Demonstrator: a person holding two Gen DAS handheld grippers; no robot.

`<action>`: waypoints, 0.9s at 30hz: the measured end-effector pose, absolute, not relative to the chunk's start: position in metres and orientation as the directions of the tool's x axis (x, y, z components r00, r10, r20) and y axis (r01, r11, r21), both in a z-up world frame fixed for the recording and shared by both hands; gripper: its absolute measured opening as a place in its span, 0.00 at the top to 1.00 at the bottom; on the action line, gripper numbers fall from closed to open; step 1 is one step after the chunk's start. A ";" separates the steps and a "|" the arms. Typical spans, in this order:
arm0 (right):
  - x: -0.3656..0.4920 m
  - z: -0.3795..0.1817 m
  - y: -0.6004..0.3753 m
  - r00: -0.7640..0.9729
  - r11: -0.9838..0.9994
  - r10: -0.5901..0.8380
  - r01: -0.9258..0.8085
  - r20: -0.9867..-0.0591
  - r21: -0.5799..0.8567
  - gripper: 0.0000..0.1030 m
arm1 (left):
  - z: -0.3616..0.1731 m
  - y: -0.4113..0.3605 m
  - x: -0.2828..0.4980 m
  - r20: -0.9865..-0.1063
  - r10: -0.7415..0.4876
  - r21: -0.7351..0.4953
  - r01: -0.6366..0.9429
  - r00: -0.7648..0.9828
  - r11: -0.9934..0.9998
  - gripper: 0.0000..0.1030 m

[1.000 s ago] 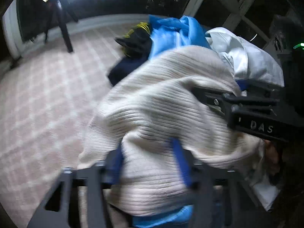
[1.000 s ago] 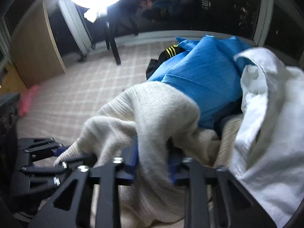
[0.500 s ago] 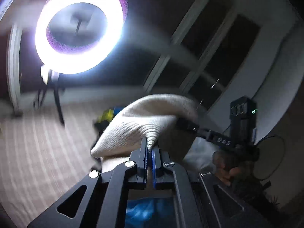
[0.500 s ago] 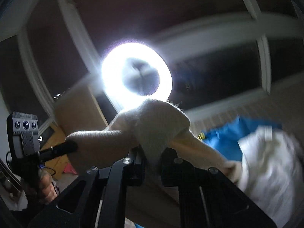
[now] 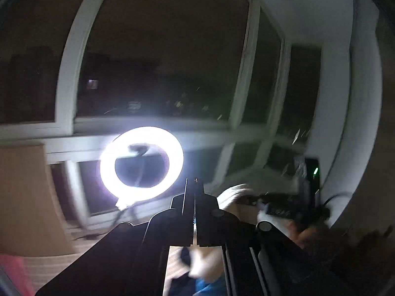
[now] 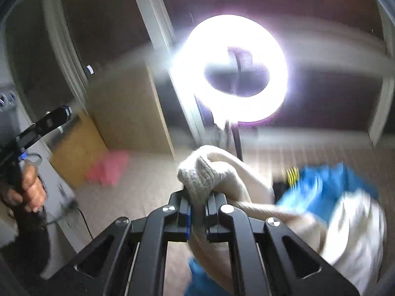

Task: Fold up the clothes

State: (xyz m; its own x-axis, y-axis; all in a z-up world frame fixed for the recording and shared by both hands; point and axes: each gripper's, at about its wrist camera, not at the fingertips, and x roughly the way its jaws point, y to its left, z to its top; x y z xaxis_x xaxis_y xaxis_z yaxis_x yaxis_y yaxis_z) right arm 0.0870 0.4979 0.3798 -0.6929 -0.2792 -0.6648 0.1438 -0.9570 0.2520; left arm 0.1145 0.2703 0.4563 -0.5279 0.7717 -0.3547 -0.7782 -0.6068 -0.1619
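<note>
We've got the cream ribbed-knit sweater (image 6: 212,172) up off the pile w/ the blue garment (image 6: 321,187) to open it for folding. Right gripper (image 6: 197,212) clamped on a bunched fold; left gripper (image 5: 195,207) jaws fully together, cloth b/w them not discernible.

Left gripper (image 5: 192,185) at lower centre, jaws pressed together; ring light (image 5: 141,163) glows beside it, dark windows (image 5: 160,56) above.
</note>
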 end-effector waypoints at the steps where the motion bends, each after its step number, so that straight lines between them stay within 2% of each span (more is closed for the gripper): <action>1: 0.090 0.364 0.499 -0.675 -0.966 -0.246 0.108 -0.696 0.236 0.91 | 0.439 0.275 0.120 -0.403 0.759 -0.147 -0.783 -0.511 -0.604 1.00; 3: 0.114 0.338 0.514 -0.663 -0.967 -0.208 0.030 -0.719 0.252 0.85 | 0.396 0.288 0.126 -0.502 0.739 -0.171 -0.786 -0.449 -0.594 1.00; 4: 0.129 0.329 0.523 -0.668 -0.964 -0.191 -0.012 -0.720 0.267 0.78 | 0.369 0.299 0.129 -0.556 0.731 -0.200 -0.789 -0.397 -0.580 0.99; 5: 0.149 0.322 0.535 -0.688 -0.951 -0.187 -0.052 -0.701 0.305 0.66 | 0.344 0.312 0.132 -0.604 0.722 -0.230 -0.793 -0.339 -0.564 0.96; 7: 0.188 0.306 0.555 -0.733 -0.914 -0.175 -0.127 -0.657 0.385 0.59 | 0.300 0.336 0.144 -0.659 0.721 -0.309 -0.798 -0.213 -0.518 0.96; 9: 0.226 0.289 0.569 -0.777 -0.863 -0.153 -0.196 -0.610 0.465 0.58 | 0.257 0.365 0.162 -0.694 0.715 -0.382 -0.799 -0.084 -0.464 0.94; 11: 0.236 0.271 0.566 -0.778 -0.823 -0.167 -0.228 -0.605 0.520 0.58 | 0.234 0.392 0.179 -0.715 0.697 -0.371 -0.820 -0.046 -0.435 0.86; 12: 0.238 0.253 0.562 -0.759 -0.810 -0.179 -0.248 -0.626 0.531 0.58 | 0.225 0.405 0.182 -0.725 0.688 -0.353 -0.832 -0.046 -0.428 0.84; 13: 0.233 0.241 0.560 -0.737 -0.807 -0.177 -0.270 -0.652 0.524 0.58 | 0.216 0.418 0.186 -0.734 0.678 -0.335 -0.843 -0.046 -0.420 0.76; 15: 0.224 0.208 0.568 -0.661 -0.811 -0.093 -0.384 -0.744 0.442 0.58 | 0.193 0.444 0.176 -0.751 0.660 -0.327 -0.852 -0.028 -0.408 0.67; 16: 0.222 0.198 0.575 -0.614 -0.814 -0.018 -0.449 -0.789 0.368 0.73 | 0.184 0.454 0.170 -0.762 0.647 -0.320 -0.856 -0.022 -0.407 0.63; 17: 0.225 0.196 0.589 -0.603 -0.808 0.014 -0.477 -0.797 0.347 1.00 | 0.176 0.462 0.164 -0.775 0.632 -0.310 -0.859 -0.020 -0.407 0.61; 20: 0.235 0.194 0.632 -0.576 -0.781 0.097 -0.549 -0.811 0.297 1.00 | 0.168 0.476 0.163 -0.800 0.599 -0.272 -0.867 -0.038 -0.418 0.58; 21: 0.240 0.203 0.644 -0.551 -0.775 0.186 -0.592 -0.814 0.223 1.00 | 0.169 0.479 0.162 -0.802 0.596 -0.266 -0.867 -0.043 -0.421 0.56; 23: 0.249 0.222 0.669 -0.484 -0.737 0.371 -0.673 -0.792 0.066 1.00 | 0.170 0.487 0.164 -0.805 0.591 -0.253 -0.869 -0.055 -0.426 0.41; 24: 0.254 0.226 0.686 -0.459 -0.709 0.406 -0.703 -0.790 0.045 1.00 | 0.171 0.494 0.167 -0.804 0.591 -0.244 -0.871 -0.064 -0.427 0.38; 27: 0.260 0.226 0.738 -0.433 -0.675 0.334 -0.730 -0.837 0.108 1.00 | 0.176 0.513 0.180 -0.801 0.587 -0.164 -0.897 -0.121 -0.409 0.29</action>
State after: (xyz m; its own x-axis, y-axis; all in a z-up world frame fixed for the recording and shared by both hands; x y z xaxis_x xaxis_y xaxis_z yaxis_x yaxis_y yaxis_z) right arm 0.2600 0.7379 0.2255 -0.4331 0.3340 -0.8372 -0.7298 -0.6750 0.1083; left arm 0.1799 0.5125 0.1756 -0.1214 0.5865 -0.8008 -0.8975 -0.4095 -0.1639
